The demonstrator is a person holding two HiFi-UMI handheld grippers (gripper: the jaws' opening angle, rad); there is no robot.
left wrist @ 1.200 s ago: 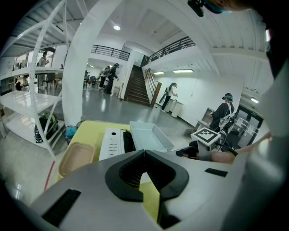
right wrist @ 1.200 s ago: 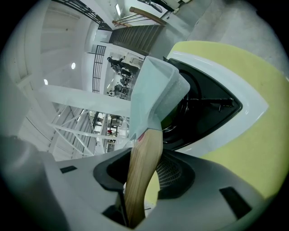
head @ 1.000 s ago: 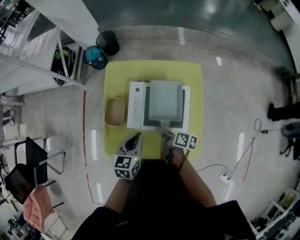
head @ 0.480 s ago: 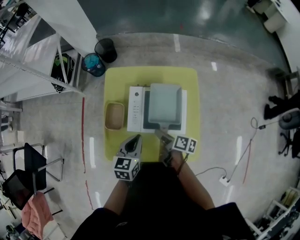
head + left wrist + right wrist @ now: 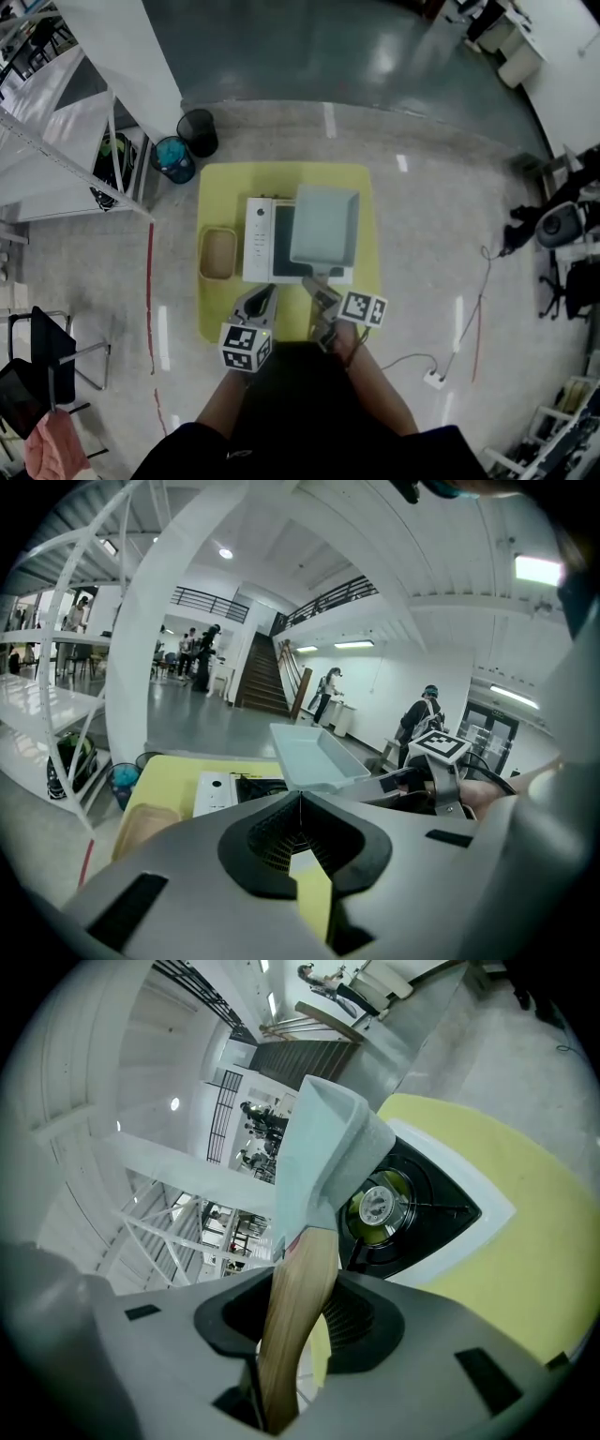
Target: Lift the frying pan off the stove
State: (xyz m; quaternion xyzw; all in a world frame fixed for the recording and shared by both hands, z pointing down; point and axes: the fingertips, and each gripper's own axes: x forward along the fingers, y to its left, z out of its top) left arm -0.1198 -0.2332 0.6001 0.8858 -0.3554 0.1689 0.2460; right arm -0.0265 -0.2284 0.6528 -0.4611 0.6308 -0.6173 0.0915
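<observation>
The frying pan [image 5: 323,223] is a square pale grey-blue pan with a wooden handle [image 5: 298,1307]. My right gripper [image 5: 323,292] is shut on that handle at the near edge of the stove [image 5: 258,239]. In the right gripper view the pan [image 5: 319,1157] hangs tilted above the burner [image 5: 380,1204], clear of the black grate. From the left gripper view the pan [image 5: 314,757] floats over the stove [image 5: 216,789]. To the pan handle's left, over the yellow table [image 5: 216,187], my left gripper [image 5: 265,300] is shut and holds nothing.
A shallow tan tray [image 5: 217,253] lies on the table left of the stove. A black bin [image 5: 198,131] and a blue bin [image 5: 173,157] stand on the floor beyond the table's far left corner, beside white shelving [image 5: 56,141]. A cable and power strip [image 5: 434,378] lie at the right.
The pan has risen off the burner with my right gripper still shut on its handle. My left gripper has kept its place. The head view has drifted, so the table sits lower and further left.
</observation>
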